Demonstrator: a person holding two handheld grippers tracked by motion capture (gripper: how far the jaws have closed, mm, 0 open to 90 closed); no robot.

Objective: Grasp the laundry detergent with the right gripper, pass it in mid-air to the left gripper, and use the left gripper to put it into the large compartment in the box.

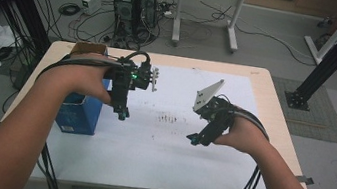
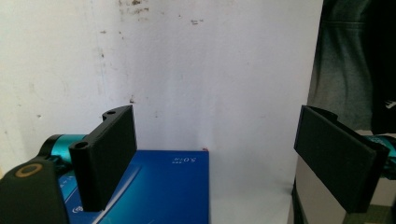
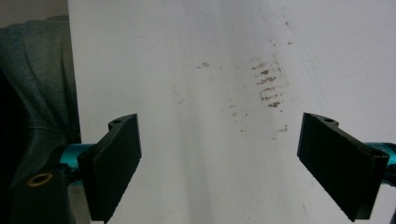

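Standing upright — blue box [image 1: 80,114], long axis vertical, beside left claw [image 1: 122,114].

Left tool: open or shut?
Open. The left tool shows its black jaws wide apart over the blue cardboard box, gripping nothing.

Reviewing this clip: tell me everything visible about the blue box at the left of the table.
The blue box looks like printed cardboard, dark blue with lighter blue swooshes and small white lettering on its face. It stands upright on the white sheet near the table's left edge. Its top seems open, with a brown flap behind, though the person's left hand covers much of it. The left gripper hangs beside it, jaws open, not touching it.
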